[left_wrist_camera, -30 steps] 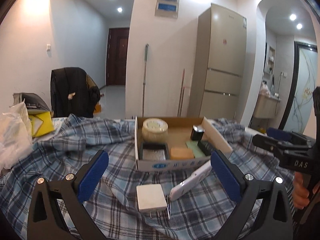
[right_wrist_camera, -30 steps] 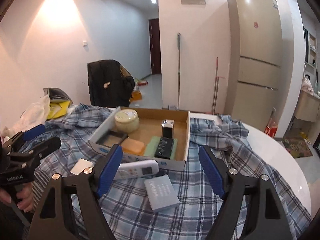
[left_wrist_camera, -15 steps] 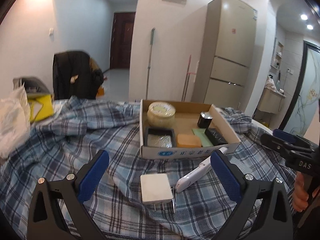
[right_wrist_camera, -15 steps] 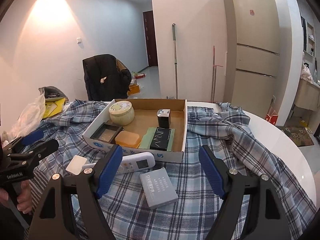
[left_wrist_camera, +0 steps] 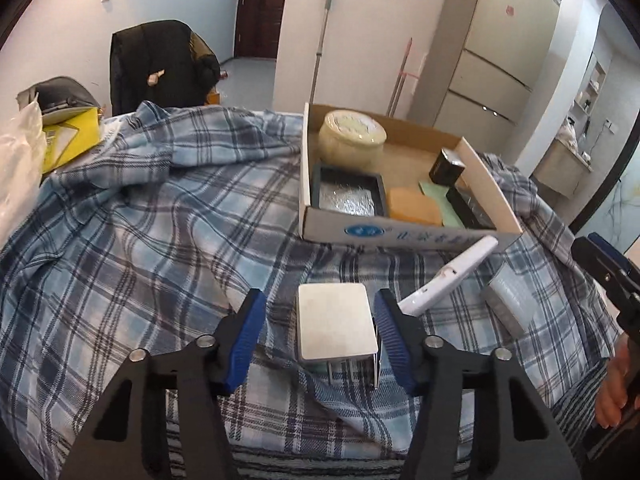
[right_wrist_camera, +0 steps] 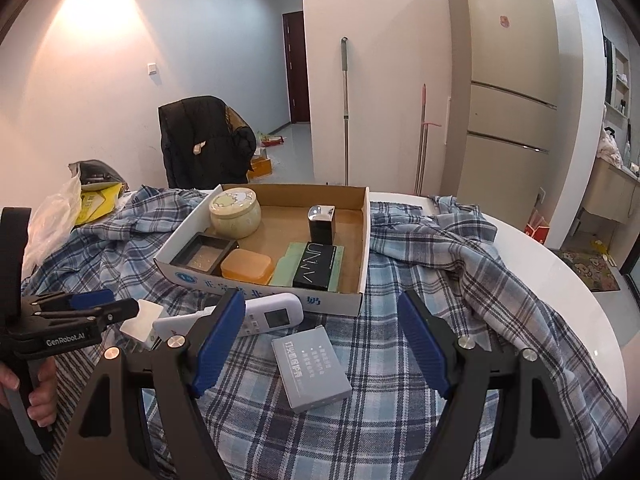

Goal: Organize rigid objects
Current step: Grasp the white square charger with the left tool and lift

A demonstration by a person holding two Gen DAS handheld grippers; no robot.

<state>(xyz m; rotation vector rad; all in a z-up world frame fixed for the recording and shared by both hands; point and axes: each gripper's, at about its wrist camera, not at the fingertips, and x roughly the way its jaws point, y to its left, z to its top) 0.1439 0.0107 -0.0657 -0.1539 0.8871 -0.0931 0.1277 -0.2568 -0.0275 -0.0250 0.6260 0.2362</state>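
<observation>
A white plug adapter lies on the plaid cloth between the blue pads of my left gripper, whose jaws are closing around it; a gap still shows on the adapter's left side. Just right of it a white remote lies slanted, and beyond that a flat grey box. My right gripper hangs open above the grey box, holding nothing. The cardboard box behind holds a round cream jar, a black tray, an orange soap, a green card and two black boxes.
The plaid cloth is rumpled in folds over a round white table. A plastic bag and yellow packet sit at the far left. A chair with a dark jacket stands behind the table.
My left gripper dropped and tilted down over the white adapter, and its jaws narrowed from wide open to either side of it. The right gripper stayed nearly still.
</observation>
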